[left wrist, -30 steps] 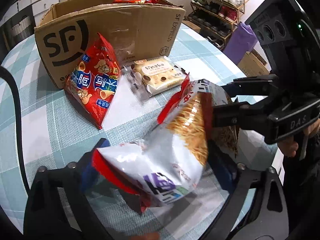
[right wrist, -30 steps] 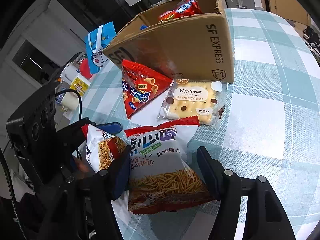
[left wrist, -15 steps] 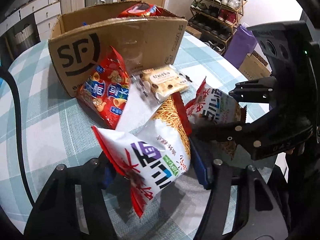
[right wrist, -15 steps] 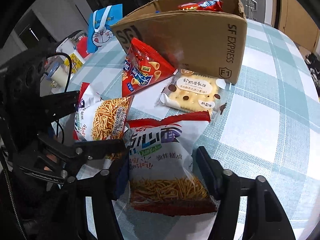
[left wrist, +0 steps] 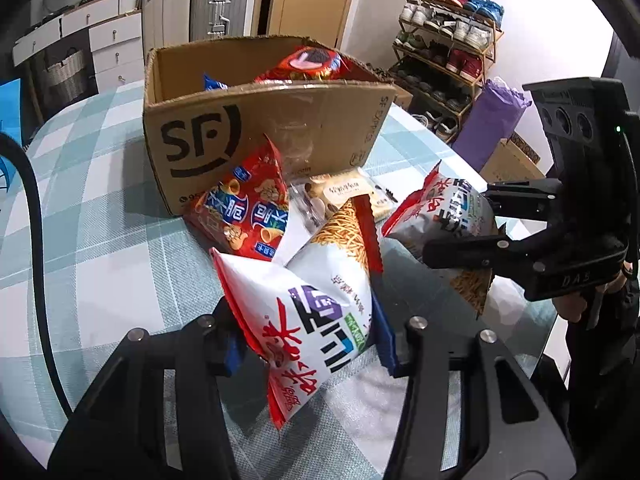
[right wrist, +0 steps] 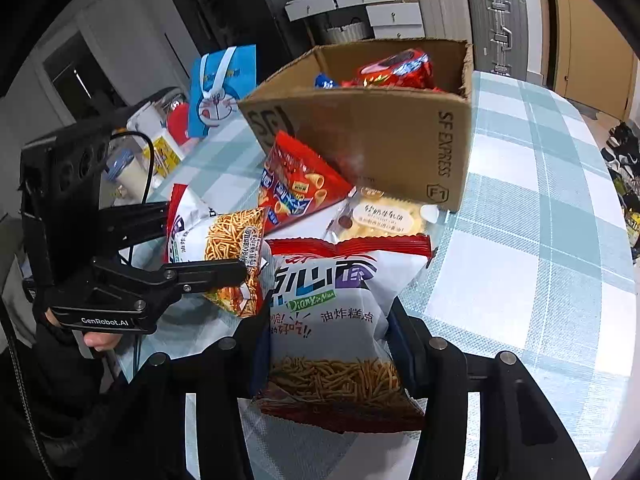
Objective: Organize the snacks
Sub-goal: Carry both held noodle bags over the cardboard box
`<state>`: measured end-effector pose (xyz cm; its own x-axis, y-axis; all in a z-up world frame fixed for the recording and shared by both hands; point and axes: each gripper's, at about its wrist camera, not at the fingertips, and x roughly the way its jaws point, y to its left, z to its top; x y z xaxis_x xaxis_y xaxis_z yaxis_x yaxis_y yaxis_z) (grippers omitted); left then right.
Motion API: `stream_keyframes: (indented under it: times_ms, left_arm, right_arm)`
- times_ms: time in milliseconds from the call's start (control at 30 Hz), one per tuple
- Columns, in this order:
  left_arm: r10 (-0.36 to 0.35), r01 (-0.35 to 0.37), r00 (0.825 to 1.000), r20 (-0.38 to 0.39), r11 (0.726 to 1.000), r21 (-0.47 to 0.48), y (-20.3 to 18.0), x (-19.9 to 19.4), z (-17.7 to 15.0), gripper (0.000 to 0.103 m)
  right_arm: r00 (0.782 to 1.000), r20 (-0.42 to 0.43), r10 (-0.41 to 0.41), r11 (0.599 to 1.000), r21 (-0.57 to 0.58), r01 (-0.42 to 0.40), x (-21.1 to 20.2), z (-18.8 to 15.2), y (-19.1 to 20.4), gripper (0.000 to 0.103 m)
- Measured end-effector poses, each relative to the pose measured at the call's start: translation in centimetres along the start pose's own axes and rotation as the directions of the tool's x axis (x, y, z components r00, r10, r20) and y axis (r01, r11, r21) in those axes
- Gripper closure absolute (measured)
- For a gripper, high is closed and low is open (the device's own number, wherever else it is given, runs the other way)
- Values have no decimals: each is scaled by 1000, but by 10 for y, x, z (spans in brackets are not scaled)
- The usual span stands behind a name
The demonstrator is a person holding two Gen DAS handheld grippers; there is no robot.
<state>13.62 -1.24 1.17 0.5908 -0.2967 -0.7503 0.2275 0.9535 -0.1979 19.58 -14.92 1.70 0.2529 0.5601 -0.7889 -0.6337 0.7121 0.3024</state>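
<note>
We have two white bags of fried noodle sticks, one in each gripper. The left gripper (left wrist: 308,344) has just been closing and now pinches its noodle bag (left wrist: 316,300) from both sides, the bag tilted and lifted off the checked tablecloth (left wrist: 100,240). The right gripper (right wrist: 328,344) has also just been closing and clamps the second noodle bag (right wrist: 336,320) between its blue pads, red top edge pointing toward twelve o'clock.

In the left wrist view, the right gripper and its bag sit at three o'clock from our left bag. In the right wrist view, the left gripper (right wrist: 240,248) holds its bag at nine o'clock.

Beyond both bags, toward twelve o'clock, a red triangular snack packet (left wrist: 244,212) leans by the cardboard box (left wrist: 280,128), and a clear packet of biscuits (right wrist: 384,218) lies flat just beside it, against the box front. Inside the box we see a red snack bag (right wrist: 396,70) and a bit of blue wrapper (left wrist: 212,82).

Farther out stand suitcases (left wrist: 218,8) and a shoe rack (left wrist: 448,40).
</note>
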Motion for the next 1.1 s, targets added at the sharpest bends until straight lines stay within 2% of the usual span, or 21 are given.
stream_keyframes:
  times_ms: [267, 533, 833, 933, 1100]
  left_arm:
    - [-11, 13, 995, 94, 1000, -25, 2, -24, 6, 56]
    - [25, -16, 984, 176, 999, -51, -1, -46, 14, 56]
    - [66, -45, 966, 250, 995, -91, 0, -72, 29, 56]
    - [79, -51, 959, 272, 993, -107, 0, -80, 37, 56]
    - [100, -62, 948, 301, 989, -133, 4, -89, 57, 56]
  right_arm:
    - [996, 86, 4, 999, 34, -7, -13, 8, 2, 52]
    - [979, 202, -10, 998, 60, -2, -39, 15, 2, 52]
    - [925, 379, -39, 997, 73, 12, -80, 31, 5, 52]
    - [913, 406, -42, 996, 92, 5, -86, 40, 2, 52]
    - [908, 416, -51, 994, 112, 5, -86, 62, -4, 52]
